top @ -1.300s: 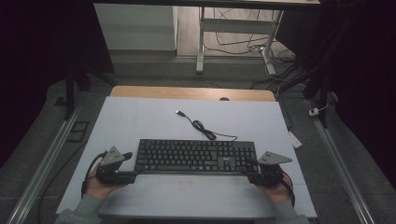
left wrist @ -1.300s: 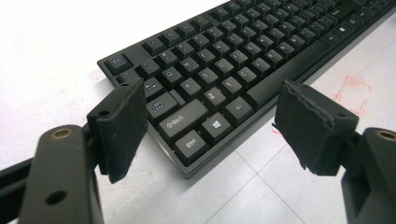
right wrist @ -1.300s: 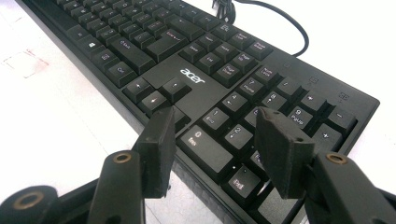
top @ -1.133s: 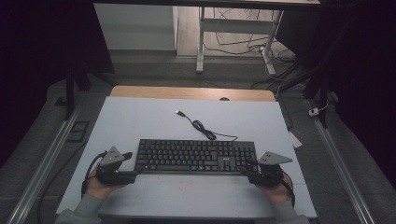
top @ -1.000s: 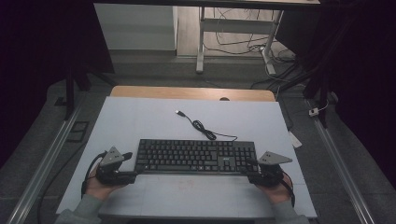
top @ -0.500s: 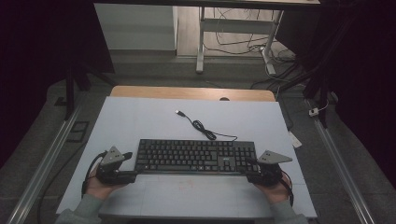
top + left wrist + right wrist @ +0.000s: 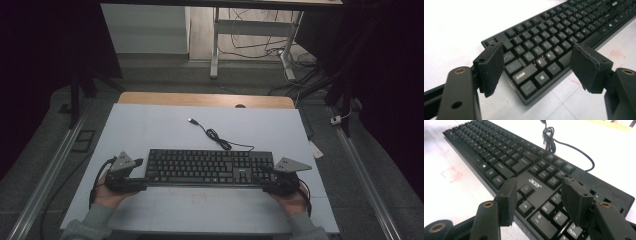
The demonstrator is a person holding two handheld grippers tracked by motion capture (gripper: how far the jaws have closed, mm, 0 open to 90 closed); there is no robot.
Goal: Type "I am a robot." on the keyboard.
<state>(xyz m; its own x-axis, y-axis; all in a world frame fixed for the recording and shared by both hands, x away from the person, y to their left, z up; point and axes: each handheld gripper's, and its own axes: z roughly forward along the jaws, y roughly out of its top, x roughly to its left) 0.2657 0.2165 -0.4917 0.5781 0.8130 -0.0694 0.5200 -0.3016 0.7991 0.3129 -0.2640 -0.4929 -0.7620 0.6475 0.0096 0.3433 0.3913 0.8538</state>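
Black keyboard [image 7: 210,167] lying flat on white worktop [image 7: 150,130], near front edge; left hand-held gripper [image 7: 131,182] and right hand-held gripper [image 7: 272,184] sitting at its ends. Left gripper view: jaws spreading wide, straddling keyboard's left corner [image 7: 534,67]. Right gripper view: jaws gaping over arrow keys [image 7: 529,197]; cable [image 7: 564,145] trailing behind.

White-topped table [image 7: 150,125] with wooden far edge, black Acer keyboard [image 7: 210,167] lying flat near the front, USB cable [image 7: 215,135] coiled behind it
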